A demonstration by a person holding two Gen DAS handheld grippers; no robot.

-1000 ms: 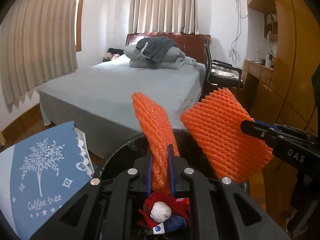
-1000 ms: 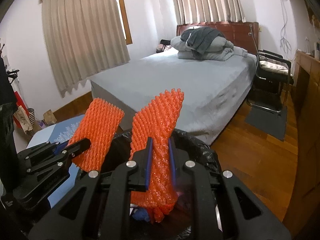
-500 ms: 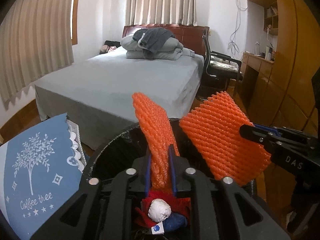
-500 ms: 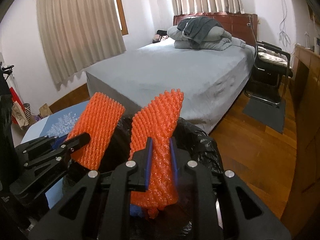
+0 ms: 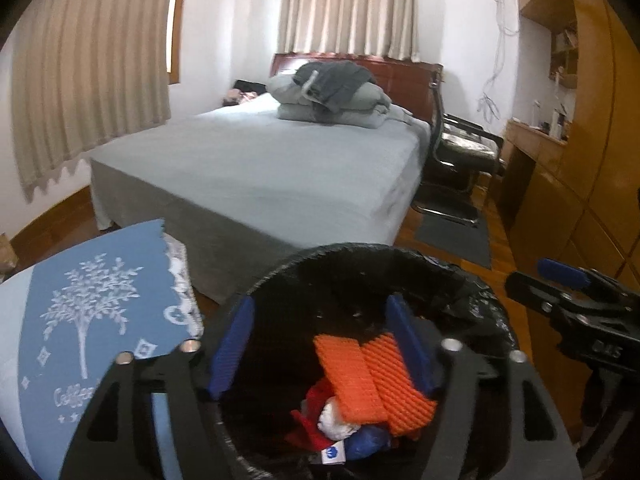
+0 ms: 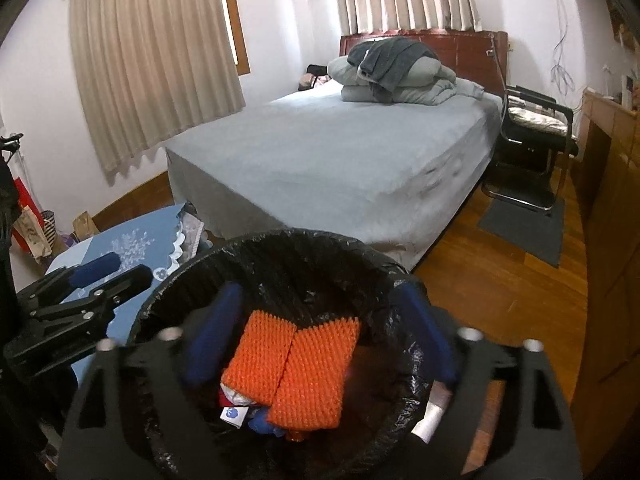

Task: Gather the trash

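A bin with a black liner (image 5: 360,250) stands right below both grippers. Two orange foam nets (image 5: 348,376) (image 5: 400,388) lie loose inside it on a white paper wad (image 5: 334,424) and red and blue wrappers. My left gripper (image 5: 320,344) hangs over the bin, jaws opening, nothing between its blue pads (image 5: 232,344). In the right wrist view the same nets (image 6: 260,356) (image 6: 316,376) rest in the bin (image 6: 280,236) under my right gripper (image 6: 320,328), whose jaws are also opening and hold nothing. Each gripper shows at the other view's edge: the right gripper (image 5: 536,278) and the left gripper (image 6: 108,272).
A round table with a blue tree-print cloth (image 5: 92,304) touches the bin's left side. Beyond it stands a grey bed (image 5: 260,160) with folded bedding. A black chair (image 5: 460,152) and wooden cabinets (image 5: 580,160) line the right. Paper bags (image 6: 32,224) sit by the left wall.
Both grippers, each shut on an upright orange foam net before, have opened. The two nets have dropped and now lie in the bin.
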